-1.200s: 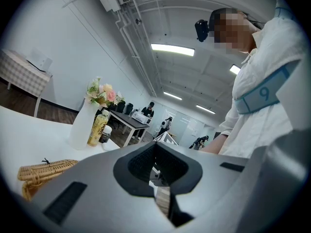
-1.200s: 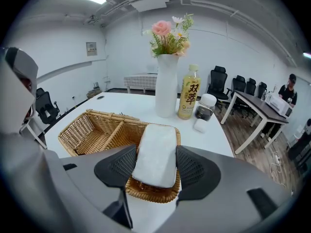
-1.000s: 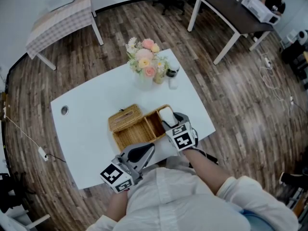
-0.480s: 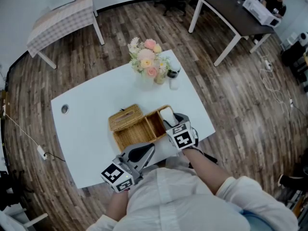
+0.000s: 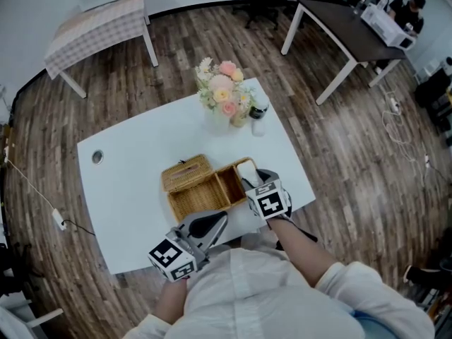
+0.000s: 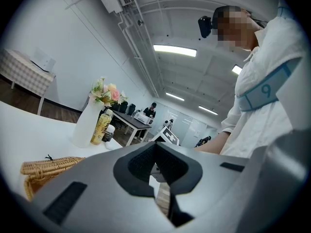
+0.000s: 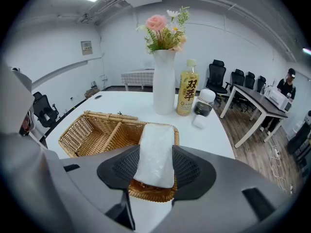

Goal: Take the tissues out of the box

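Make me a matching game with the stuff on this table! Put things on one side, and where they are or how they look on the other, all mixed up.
Things:
1. tissue pack
2. wicker box
3. yellow bottle
4. flowers

Places or looks:
A. in the white vase
B. tan and woven
C. standing right next to the vase
D. white, poking out of one compartment of the box

Right pairs: 1-D, 2-B, 3-C, 4-A.

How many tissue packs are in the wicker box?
1: a tissue pack lies in the wicker box, right compartment; the right hand-held gripper is closing its jaws around it. More may hide beneath.
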`<state>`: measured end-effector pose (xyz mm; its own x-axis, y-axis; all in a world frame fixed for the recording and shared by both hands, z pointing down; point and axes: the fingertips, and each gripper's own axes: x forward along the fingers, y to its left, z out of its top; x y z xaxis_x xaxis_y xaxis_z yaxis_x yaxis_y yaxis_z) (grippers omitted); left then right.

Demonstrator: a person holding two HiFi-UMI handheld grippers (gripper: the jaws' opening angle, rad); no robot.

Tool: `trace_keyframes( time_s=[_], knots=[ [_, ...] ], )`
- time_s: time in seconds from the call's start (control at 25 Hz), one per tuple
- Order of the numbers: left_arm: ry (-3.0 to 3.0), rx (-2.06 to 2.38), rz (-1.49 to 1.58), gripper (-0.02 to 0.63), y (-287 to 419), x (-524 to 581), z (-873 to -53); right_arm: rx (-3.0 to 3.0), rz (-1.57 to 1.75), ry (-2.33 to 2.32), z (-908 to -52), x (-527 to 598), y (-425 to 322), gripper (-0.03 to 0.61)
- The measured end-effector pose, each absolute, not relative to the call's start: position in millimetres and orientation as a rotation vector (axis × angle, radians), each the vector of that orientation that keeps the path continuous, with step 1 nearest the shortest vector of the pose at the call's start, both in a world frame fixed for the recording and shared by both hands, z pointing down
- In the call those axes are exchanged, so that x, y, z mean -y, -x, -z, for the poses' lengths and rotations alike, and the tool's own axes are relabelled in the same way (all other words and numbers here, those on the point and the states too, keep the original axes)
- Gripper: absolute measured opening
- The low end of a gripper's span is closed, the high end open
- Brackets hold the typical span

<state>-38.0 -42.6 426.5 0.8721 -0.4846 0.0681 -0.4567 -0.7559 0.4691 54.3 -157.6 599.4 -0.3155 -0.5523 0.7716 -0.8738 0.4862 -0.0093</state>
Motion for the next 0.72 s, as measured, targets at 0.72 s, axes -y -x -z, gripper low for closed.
trace_keyframes(
  time_s=[0.72],
  knots=[
    [-2.563,0.681,0.081,0.002,32.8,45.2,-426.2,2.022,-0.566,-1.165,-587.5,162.0,-54.0,0.224]
  ],
)
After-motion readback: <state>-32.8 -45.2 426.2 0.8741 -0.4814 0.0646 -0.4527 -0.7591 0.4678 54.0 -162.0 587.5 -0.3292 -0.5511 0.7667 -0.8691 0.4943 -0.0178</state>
